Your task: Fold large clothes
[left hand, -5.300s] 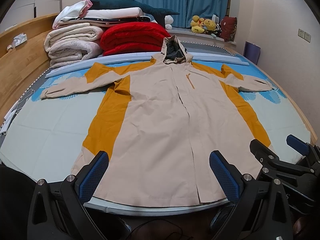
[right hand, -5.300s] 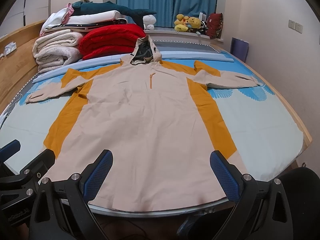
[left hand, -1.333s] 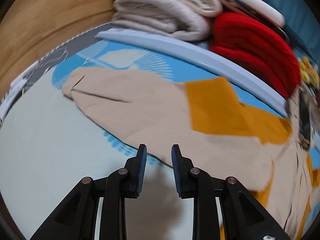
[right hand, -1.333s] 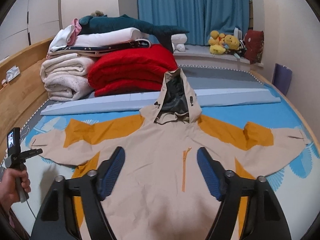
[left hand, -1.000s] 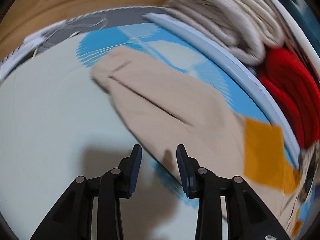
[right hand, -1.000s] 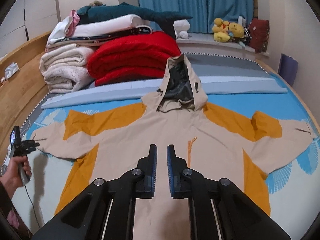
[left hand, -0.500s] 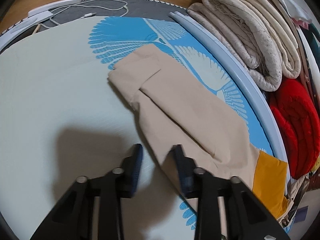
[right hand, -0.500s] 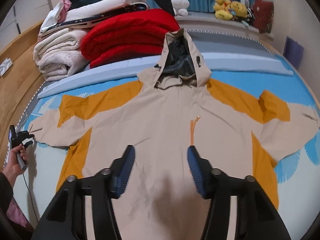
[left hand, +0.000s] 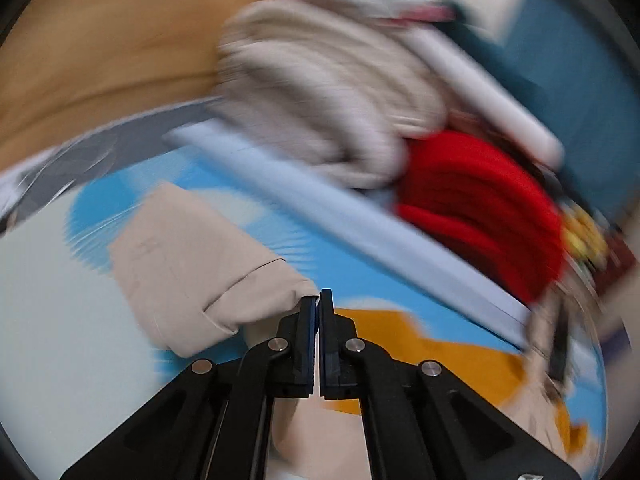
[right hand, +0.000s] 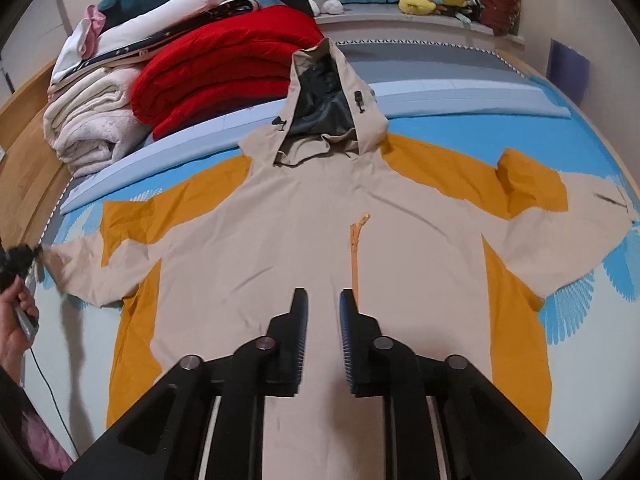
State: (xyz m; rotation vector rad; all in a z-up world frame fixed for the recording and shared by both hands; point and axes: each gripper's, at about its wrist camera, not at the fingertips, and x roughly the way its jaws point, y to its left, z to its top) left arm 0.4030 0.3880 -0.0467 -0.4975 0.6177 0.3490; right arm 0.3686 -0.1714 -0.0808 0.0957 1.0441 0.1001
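Left gripper (left hand: 319, 300) clamped on beige sleeve (left hand: 192, 264), lifted and folded. Right gripper (right hand: 323, 304) narrowly parted after closing, empty above beige-and-orange hooded fabric jacket (right hand: 304, 216), flat on blue-patterned bed (right hand: 580, 304).

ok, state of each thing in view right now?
Jacket: spread flat, front up, on the bed.
Left sleeve: cuff end lifted, pinched.
Right sleeve: flat, outstretched.
Hood: open, lying flat.
Left claw: has just closed, shut on the sleeve.
Right claw: has been closing, open above the chest, empty.
Blankets: folded, stacked.
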